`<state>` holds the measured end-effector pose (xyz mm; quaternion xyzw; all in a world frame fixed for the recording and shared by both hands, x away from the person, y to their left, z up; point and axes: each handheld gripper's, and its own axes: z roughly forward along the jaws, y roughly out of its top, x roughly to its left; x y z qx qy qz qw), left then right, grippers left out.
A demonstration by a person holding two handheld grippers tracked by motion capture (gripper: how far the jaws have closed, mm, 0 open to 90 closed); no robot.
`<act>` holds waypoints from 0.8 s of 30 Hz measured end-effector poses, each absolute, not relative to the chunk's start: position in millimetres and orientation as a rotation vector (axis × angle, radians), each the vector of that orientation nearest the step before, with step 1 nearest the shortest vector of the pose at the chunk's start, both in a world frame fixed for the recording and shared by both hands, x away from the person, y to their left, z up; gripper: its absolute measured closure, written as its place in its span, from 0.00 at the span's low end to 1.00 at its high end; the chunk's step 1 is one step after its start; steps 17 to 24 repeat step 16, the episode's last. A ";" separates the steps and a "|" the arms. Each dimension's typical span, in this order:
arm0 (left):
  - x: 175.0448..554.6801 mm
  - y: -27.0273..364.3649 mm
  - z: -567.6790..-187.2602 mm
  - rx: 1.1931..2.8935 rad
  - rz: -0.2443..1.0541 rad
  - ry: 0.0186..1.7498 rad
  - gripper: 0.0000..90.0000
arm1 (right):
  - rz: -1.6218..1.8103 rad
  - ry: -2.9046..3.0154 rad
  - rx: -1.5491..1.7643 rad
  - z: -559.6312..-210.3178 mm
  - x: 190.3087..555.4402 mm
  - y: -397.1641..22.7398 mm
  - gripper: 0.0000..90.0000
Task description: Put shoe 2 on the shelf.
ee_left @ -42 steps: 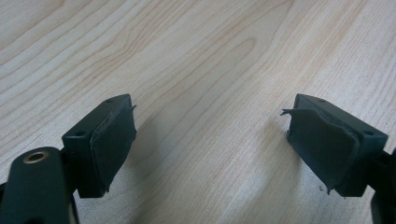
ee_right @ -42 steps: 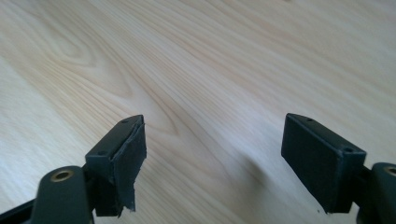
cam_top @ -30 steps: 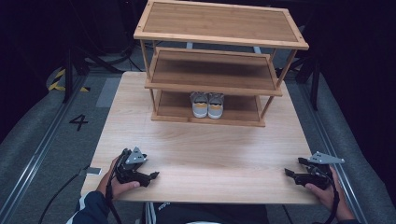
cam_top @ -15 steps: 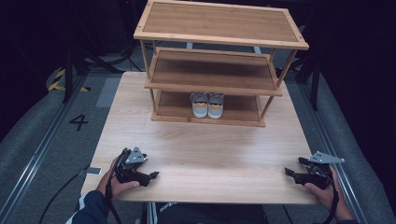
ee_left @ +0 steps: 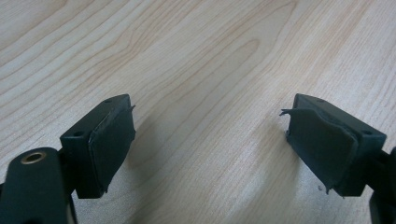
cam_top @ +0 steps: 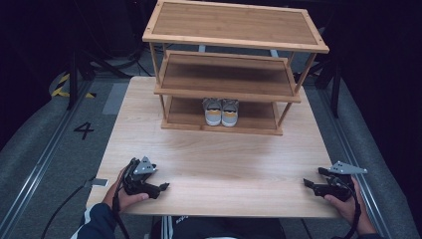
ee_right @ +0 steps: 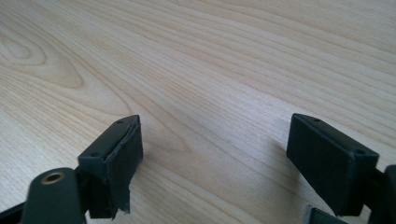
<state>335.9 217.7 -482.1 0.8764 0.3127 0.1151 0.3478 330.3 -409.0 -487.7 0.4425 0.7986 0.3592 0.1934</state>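
Note:
A pair of small grey shoes with orange toes [cam_top: 221, 111] stands on the bottom shelf of a three-tier bamboo rack [cam_top: 234, 40] at the back of the table. My left gripper [cam_top: 160, 187] rests on the table near its front left edge, held in a hand. Its jaws stand wide apart over bare wood, left gripper [ee_left: 208, 140] open and empty. My right gripper [cam_top: 308, 185] lies at the front right edge, pointing left. Close up, the right gripper [ee_right: 215, 163] is open with nothing between its pads [ee_right: 122, 165].
The light wooden table [cam_top: 214, 154] has free room between the rack and both hands. Grey carpet with metal rails flanks the table, and a "4" mark [cam_top: 83, 130] lies on the floor at left. A cable [cam_top: 64, 209] trails from the left gripper.

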 end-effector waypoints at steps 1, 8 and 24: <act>336.0 217.8 -482.0 2.273 0.299 0.810 0.17 | 1.009 2.241 1.240 -487.7 330.5 -409.3 0.21; 337.0 218.5 -481.9 2.273 0.298 0.807 0.17 | 1.009 2.239 1.249 -487.6 330.7 -409.6 0.22; 336.6 218.4 -482.1 2.270 0.295 0.811 0.17 | 1.010 2.239 1.248 -487.6 330.7 -409.6 0.22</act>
